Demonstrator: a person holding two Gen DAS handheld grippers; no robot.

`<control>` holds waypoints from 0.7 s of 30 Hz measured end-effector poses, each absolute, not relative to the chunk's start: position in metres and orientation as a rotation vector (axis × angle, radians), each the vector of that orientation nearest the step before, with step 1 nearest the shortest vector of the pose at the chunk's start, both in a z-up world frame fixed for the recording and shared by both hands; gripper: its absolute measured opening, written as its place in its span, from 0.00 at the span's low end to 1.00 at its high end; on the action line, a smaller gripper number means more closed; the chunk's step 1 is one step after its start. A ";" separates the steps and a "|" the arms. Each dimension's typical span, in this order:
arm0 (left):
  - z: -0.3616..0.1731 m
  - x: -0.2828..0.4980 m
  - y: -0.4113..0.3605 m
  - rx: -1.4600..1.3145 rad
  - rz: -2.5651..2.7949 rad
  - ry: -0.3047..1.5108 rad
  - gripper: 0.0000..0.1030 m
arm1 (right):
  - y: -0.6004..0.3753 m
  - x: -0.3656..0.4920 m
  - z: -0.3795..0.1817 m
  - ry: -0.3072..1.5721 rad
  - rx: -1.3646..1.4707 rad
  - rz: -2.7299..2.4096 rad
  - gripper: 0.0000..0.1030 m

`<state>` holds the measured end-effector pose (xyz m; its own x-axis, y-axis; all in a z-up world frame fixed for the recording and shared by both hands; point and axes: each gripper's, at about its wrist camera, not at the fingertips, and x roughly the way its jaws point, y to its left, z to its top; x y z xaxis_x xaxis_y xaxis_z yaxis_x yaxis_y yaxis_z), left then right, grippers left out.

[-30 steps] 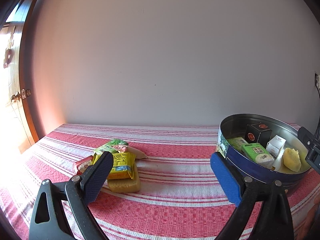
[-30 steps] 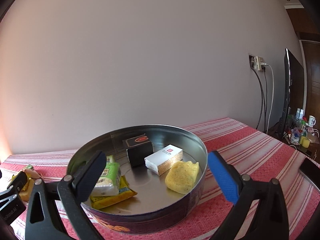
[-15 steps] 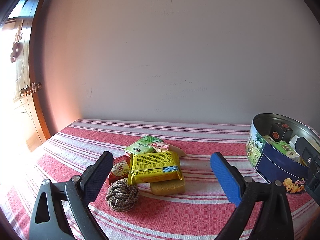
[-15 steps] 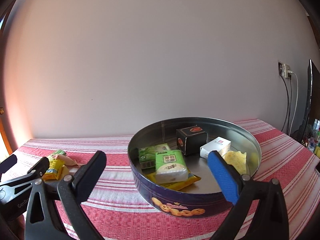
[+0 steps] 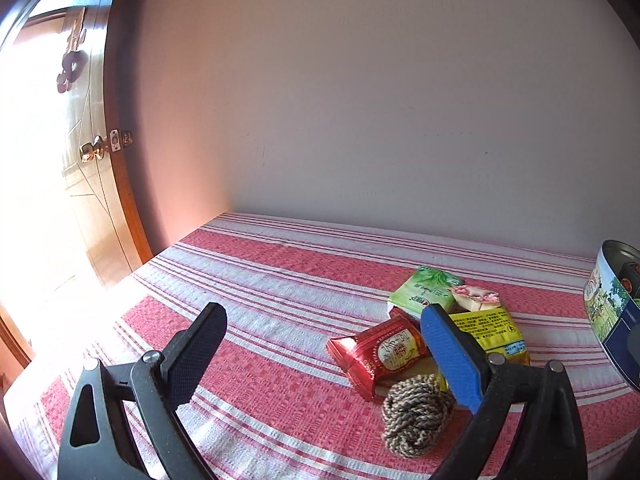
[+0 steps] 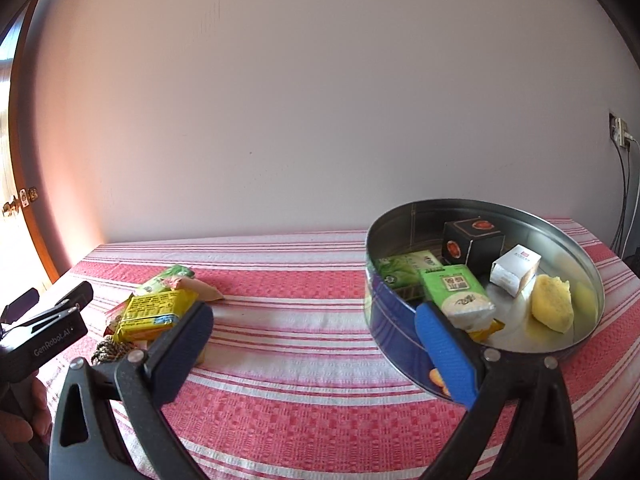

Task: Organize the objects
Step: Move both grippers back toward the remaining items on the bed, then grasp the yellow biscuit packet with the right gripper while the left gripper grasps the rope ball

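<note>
A pile of loose items lies on the striped cloth: a red packet (image 5: 380,354), a yellow packet (image 5: 490,332), a green packet (image 5: 426,290) and a ball of brown twine (image 5: 416,416). My left gripper (image 5: 320,356) is open and empty, just left of the pile. A round blue tin (image 6: 400,332) holds a black box (image 6: 472,242), a white box (image 6: 516,272), green packets (image 6: 456,292) and a yellow sponge (image 6: 552,308). My right gripper (image 6: 316,352) is open and empty, between the pile (image 6: 154,312) and the tin.
The table, covered in a red-and-white striped cloth (image 5: 280,280), stands against a plain wall. A wooden door with a brass knob (image 5: 94,150) is at the left. A wall socket with cables (image 6: 620,136) is at the right.
Both grippers have swung left. The pile has come close in the left view, and the tin has shifted to the right in both views.
</note>
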<state>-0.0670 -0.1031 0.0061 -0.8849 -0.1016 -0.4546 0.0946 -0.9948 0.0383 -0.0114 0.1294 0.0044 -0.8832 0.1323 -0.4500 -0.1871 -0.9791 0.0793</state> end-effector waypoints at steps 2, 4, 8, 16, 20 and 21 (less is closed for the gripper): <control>0.006 -0.071 -0.114 0.720 -2.934 -0.023 0.96 | 0.121 -0.019 0.001 0.180 -0.727 2.921 1.00; 0.005 -0.075 -0.123 0.725 -2.916 -0.023 0.96 | 0.111 -0.024 -0.001 0.172 -0.766 2.945 0.99; 0.004 -0.083 -0.142 0.752 -2.881 -0.006 0.96 | 0.091 -0.037 -0.004 0.173 -0.819 2.992 0.99; 0.003 -0.088 -0.165 0.794 -2.808 0.054 0.96 | 0.037 -0.075 -0.013 0.163 -0.983 3.058 0.99; 0.002 -0.089 -0.171 0.812 -2.790 0.082 0.96 | 0.018 -0.102 -0.021 0.122 -1.099 3.027 0.98; 0.002 -0.089 -0.171 0.815 -2.793 0.081 0.96 | 0.015 -0.109 -0.024 0.114 -1.134 3.012 0.96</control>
<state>-0.0891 -0.1712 0.0023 -0.8186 -0.2043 -0.5367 0.2351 -0.9719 0.0114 -0.1091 0.0145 -0.0242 -0.7494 -0.0986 -0.6548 0.0490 -0.9944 0.0936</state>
